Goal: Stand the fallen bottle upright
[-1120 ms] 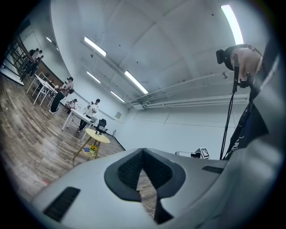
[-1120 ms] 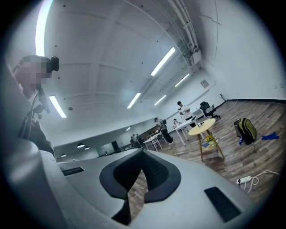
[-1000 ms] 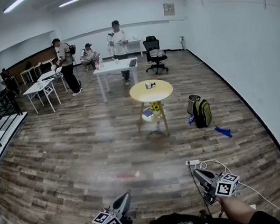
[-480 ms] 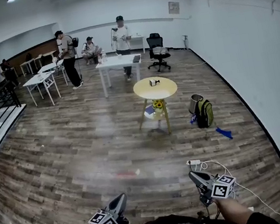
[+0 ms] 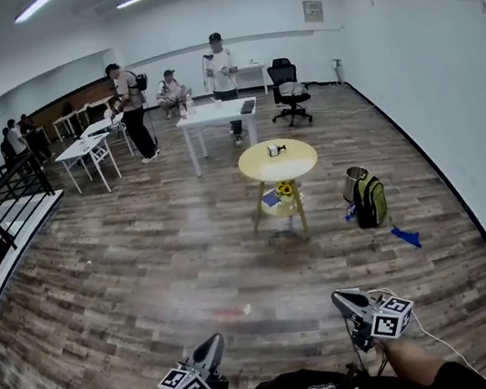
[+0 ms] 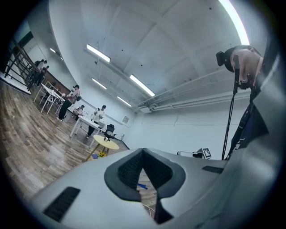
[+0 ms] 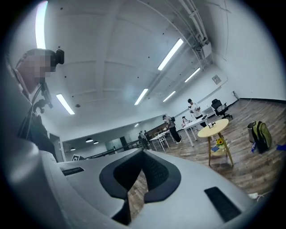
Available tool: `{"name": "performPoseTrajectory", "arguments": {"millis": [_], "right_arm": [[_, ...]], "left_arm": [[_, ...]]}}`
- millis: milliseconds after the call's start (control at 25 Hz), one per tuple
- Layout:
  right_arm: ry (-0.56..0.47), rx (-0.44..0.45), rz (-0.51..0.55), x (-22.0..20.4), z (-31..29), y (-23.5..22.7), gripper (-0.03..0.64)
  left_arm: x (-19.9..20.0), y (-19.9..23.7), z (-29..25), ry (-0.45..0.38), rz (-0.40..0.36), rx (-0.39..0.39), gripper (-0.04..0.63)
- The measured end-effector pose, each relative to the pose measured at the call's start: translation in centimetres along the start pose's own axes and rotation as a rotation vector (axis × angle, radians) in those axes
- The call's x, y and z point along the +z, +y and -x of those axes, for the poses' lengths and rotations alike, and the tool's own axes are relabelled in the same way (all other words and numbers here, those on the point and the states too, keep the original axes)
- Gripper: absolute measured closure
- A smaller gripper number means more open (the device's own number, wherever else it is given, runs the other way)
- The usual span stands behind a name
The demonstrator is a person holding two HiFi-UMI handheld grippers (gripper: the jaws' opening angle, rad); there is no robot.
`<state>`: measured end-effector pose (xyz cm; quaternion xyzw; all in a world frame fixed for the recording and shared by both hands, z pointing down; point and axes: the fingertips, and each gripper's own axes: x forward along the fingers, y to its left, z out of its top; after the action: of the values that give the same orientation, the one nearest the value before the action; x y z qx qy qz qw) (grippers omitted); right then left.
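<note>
bottle work has not started yet, i think. no bottle is in the grippers or near them, and i cannot say for sure where it is.

on the left, the left gripper (image 5: 215, 341) is low down, close to the person's body, over the wood floor (image 5: 145, 271). its two fingers are pressed together at the tips and nothing is between them.

farther back is a white table (image 5: 215, 114) with people (image 5: 219, 58) standing and sitting near it. the little things on top of it are too small to name.

in the middle of the room stands a round yellow table (image 5: 258, 173). a small thing (image 5: 275, 149) sits on top of it. it may be the bottle, but it is too far away and too small to tell. i also cannot tell if it is lying down.

on the right, the right gripper (image 5: 338, 296) is low and close to the body too. its fingers are closed tight and hold nothing. past it, a green backpack (image 5: 372, 201) sits on the floor near the round yellow table.

so nothing is done yet. the person has to get to the bottle, open a gripper, take hold of the bottle, tip it up and let go.
</note>
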<state>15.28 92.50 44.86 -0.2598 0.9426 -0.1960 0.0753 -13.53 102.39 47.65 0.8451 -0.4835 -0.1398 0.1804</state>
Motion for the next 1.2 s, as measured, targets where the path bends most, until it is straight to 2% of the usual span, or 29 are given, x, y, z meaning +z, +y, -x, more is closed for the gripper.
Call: {"name": "performPoseTrajectory", "arguments": {"millis": [200, 440, 560, 680, 920, 1200], "right_arm": [[0.022, -0.002, 0.108, 4.9, 2.0, -6.9, 0.594], [0.040, -0.083, 0.310, 8.9, 2.7, -13.7, 0.594], [0.030, -0.097, 0.359, 11.0, 1.9, -16.0, 0.594], [0.028, -0.099, 0.374, 12.0, 1.0, -17.7, 0.594], [0.045, -0.134, 0.381, 12.5, -4.0, -20.1, 0.594], [0.025, -0.183, 0.375, 13.3, -15.5, -20.9, 0.594]], "left_arm": [[-0.2, -3.3, -8.8, 0.005, -0.052, -0.001, 0.578], [0.1, -4.5, -17.9, 0.033, -0.191, 0.005, 0.578], [1.7, -4.4, -22.0, 0.033, -0.227, 0.000, 0.578], [2.6, -3.4, -25.1, 0.036, -0.230, -0.004, 0.578], [4.1, 1.8, -29.4, 0.052, -0.214, -0.055, 0.578], [8.4, 12.3, -31.9, 0.099, -0.194, -0.131, 0.578]]}}
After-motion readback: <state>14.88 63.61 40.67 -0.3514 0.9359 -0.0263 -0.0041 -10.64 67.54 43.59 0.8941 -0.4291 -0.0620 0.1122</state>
